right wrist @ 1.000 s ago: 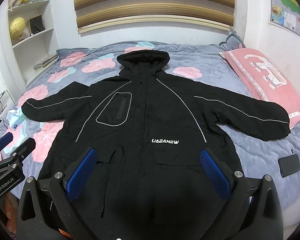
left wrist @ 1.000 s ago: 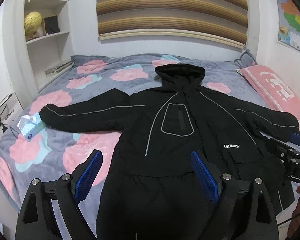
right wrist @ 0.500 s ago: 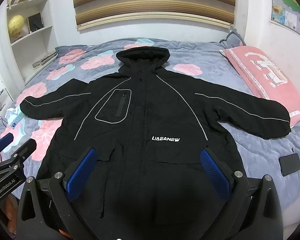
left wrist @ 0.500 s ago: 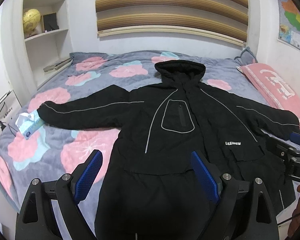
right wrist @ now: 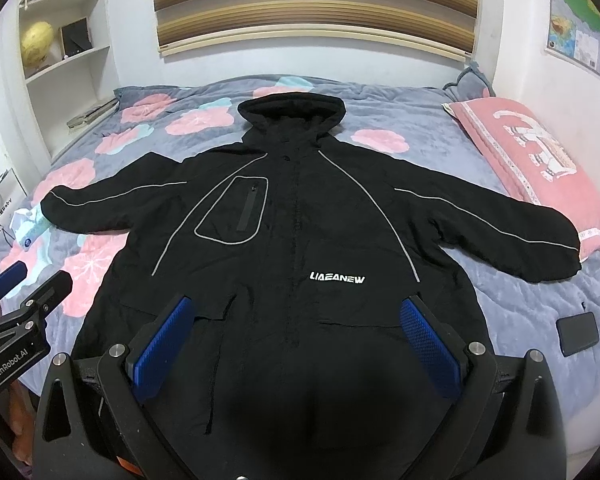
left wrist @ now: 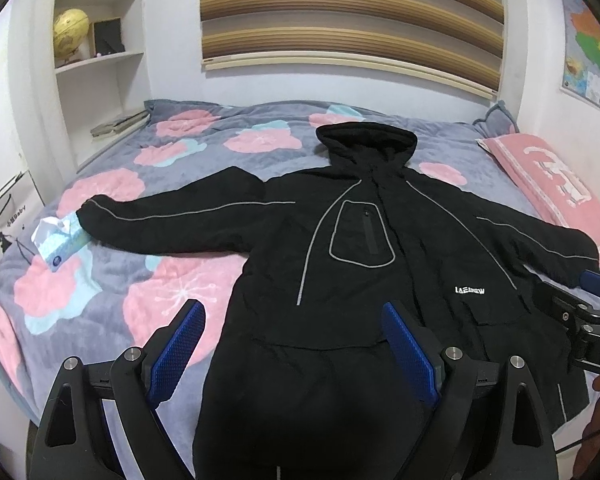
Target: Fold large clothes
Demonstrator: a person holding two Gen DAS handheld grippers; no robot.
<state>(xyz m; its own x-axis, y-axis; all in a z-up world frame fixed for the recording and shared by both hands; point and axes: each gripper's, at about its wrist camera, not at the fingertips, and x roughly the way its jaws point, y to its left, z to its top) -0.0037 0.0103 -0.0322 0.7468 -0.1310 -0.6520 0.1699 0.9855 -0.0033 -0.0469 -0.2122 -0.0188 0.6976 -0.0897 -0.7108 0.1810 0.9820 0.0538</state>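
Observation:
A large black hooded jacket (left wrist: 360, 240) with grey piping lies flat and face up on the bed, both sleeves spread out; it also shows in the right wrist view (right wrist: 300, 240). My left gripper (left wrist: 292, 344) is open and empty above the jacket's lower left part. My right gripper (right wrist: 300, 344) is open and empty above the jacket's hem. Each gripper shows at the edge of the other's view: the right one (left wrist: 580, 304), the left one (right wrist: 24, 296).
The bed has a grey quilt with pink flowers (left wrist: 172, 296). A pink pillow (right wrist: 532, 160) lies at the right. A tissue pack (left wrist: 56, 240) lies by the left sleeve cuff. A dark phone (right wrist: 578, 332) lies at the right. White shelves (left wrist: 96, 60) stand at the left.
Both grippers have drawn back and tilted up a little, so the jacket sits lower in both views. The jacket has not moved.

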